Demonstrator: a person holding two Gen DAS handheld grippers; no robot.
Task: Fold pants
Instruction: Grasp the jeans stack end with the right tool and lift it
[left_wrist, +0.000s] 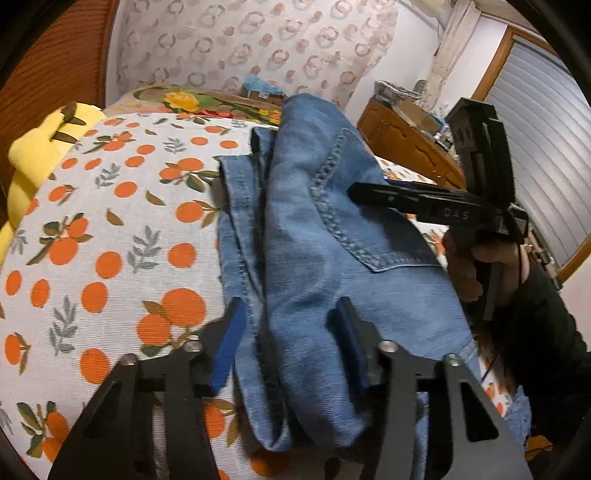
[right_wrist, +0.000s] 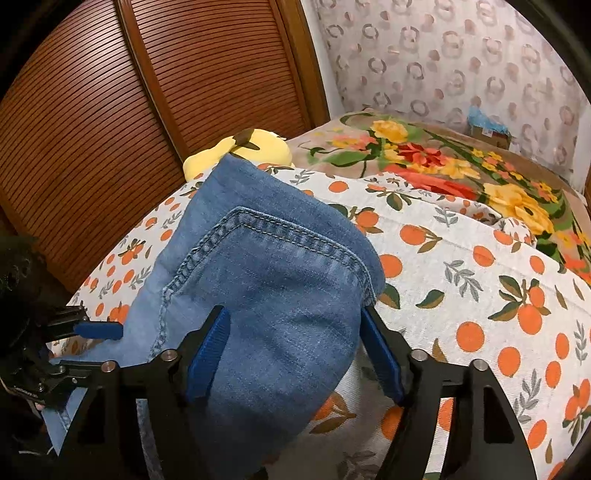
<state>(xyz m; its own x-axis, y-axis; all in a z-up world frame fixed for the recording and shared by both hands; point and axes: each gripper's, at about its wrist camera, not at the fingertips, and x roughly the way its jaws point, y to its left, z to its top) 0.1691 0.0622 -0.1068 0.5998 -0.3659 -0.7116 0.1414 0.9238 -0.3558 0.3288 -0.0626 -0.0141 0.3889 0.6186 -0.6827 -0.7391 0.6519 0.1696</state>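
The folded jeans (left_wrist: 332, 236) are being straddled, ungripped, by the wide-open left gripper (left_wrist: 291, 347) and right gripper (right_wrist: 295, 350); edges at 12 o'clock should be aligned before pressing.

Faded blue denim pants (right_wrist: 258, 280) showing lighter stitching; white bedsheet (right_wrist: 461, 295) showing orange-fruit and leaf print; floral brown blanket (right_wrist: 424, 155); yellow plush toy (right_wrist: 251, 147); blue-padded black fingers (right_wrist: 207, 354).
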